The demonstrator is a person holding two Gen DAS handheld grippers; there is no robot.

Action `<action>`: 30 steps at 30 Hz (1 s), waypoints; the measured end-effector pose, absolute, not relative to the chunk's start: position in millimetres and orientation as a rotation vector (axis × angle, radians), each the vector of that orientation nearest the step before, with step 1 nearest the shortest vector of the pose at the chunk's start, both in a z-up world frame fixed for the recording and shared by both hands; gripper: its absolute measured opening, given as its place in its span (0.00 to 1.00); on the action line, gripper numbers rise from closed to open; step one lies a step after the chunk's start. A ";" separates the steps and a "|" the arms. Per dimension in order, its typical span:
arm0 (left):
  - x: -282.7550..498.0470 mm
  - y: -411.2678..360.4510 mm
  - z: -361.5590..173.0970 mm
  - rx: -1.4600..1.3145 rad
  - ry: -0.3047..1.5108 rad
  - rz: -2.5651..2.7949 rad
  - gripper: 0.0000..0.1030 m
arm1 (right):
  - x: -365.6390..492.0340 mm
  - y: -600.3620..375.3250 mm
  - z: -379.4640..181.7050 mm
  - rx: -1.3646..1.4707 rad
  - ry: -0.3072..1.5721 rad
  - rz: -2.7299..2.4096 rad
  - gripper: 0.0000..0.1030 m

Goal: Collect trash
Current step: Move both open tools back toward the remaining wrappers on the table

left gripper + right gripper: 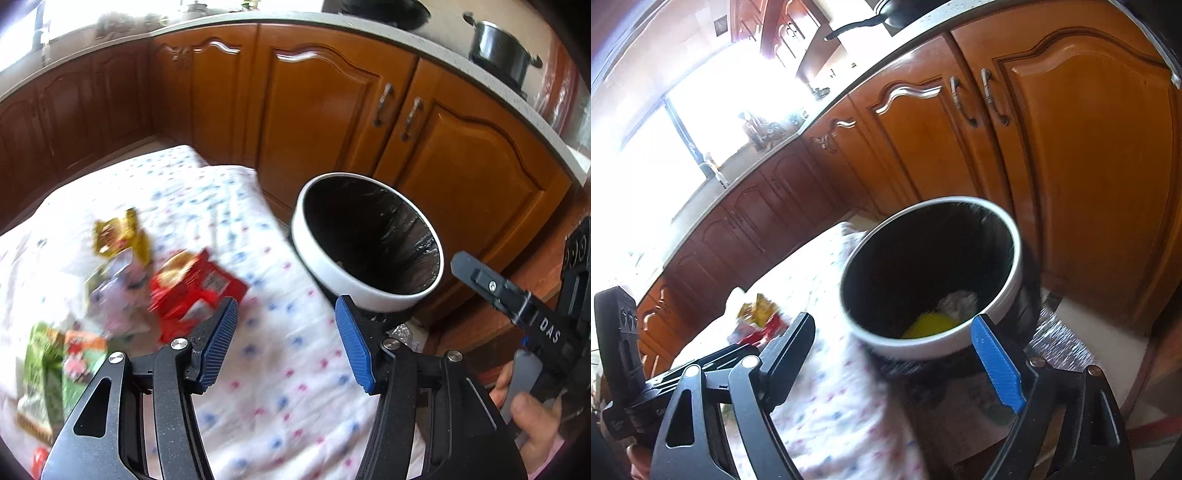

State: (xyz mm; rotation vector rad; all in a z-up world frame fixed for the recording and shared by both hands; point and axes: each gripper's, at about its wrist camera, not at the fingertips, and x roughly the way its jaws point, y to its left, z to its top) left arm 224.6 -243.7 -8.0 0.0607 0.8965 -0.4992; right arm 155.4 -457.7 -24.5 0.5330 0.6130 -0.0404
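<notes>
Left wrist view: left claw [286, 310] apart, nothing between the blue ribbed pads [354, 347], poised over a white cloth dotted blue and pink [288, 387] draped on a low surface, kind underneath impossible to tell. Angled down at the cloth, probably free for the next pick.

Loose trash bunched on the cloth, left of the claw:
- crumpled red foil wrapper [192, 291] nearest, just beyond the left pad
- yellow-gold wrapper [118, 236] farther back
- pale lilac packet [118, 291] between those two
- green printed packet [44, 365] at the near left edge

All blurred, print unreadable.

Round white-rimmed bin lined with a black bag [369, 291] just off the cloth's right edge, in front of orange-brown wooden cabinet doors [332, 110]. Likely parked there for easy reach from either claw. Black cooking pot [498, 51] on the counter above, no part of the job. Person's hand [528, 413] wrapped round the right handle, low right.

Right wrist view: right claw [892, 325] spread wide and empty, bin mouth straight ahead past the fingertips. Held facing the opening, probably for dropping pieces straight in. Down inside, a bright yellow piece [931, 325] and crumpled white paper [960, 301]. Collection therefore judged partly done, with the wrappers on the cloth not yet gathered.
</notes>
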 end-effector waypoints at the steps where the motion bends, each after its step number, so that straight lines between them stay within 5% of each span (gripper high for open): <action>1: 220.7 -236.6 -7.4 0.053 0.891 -0.493 0.54 | 155.4 -457.7 -24.5 0.533 0.613 -0.040 0.87; 30: 212.3 -90.5 1.1 -0.126 0.887 -0.352 0.57 | 190.5 -340.8 -27.8 0.439 0.717 0.151 0.88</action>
